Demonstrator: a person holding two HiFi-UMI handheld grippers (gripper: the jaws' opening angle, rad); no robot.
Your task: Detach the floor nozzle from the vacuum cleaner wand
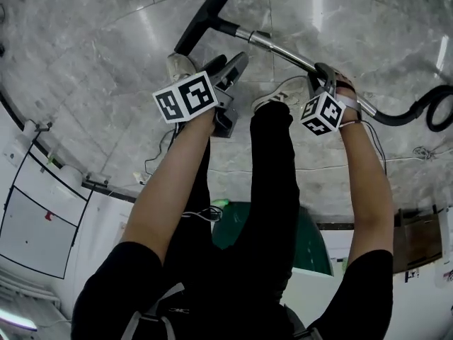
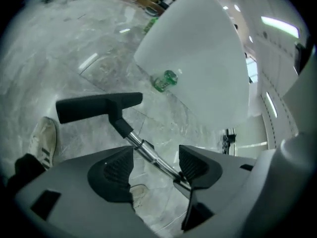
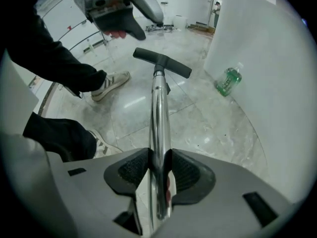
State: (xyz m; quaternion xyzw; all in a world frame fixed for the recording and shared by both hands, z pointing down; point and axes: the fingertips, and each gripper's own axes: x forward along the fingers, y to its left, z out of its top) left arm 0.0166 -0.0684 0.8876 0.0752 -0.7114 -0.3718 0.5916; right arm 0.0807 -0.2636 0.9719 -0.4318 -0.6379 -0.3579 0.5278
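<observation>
The black floor nozzle [image 1: 205, 16] lies on the marble floor, joined to the chrome wand [image 1: 283, 52] that slants down to the right. My right gripper [image 1: 322, 73] is shut on the wand, whose tube [image 3: 158, 113] runs straight out between the pads to the nozzle [image 3: 162, 62]. My left gripper [image 1: 230, 66] hovers open above the wand's nozzle end. In the left gripper view the nozzle [image 2: 96, 107] and wand [image 2: 148, 152] show beyond its spread jaws [image 2: 153, 165], untouched. The left gripper [image 3: 143, 19] also shows at the top of the right gripper view.
A black hose [image 1: 425, 108] curls off the wand at the right. The person's white shoes [image 1: 182, 64] [image 1: 272, 98] stand beside the wand. A green bottle [image 3: 228, 81] lies at the foot of a white panel [image 3: 267, 83]. White cabinets line the left side.
</observation>
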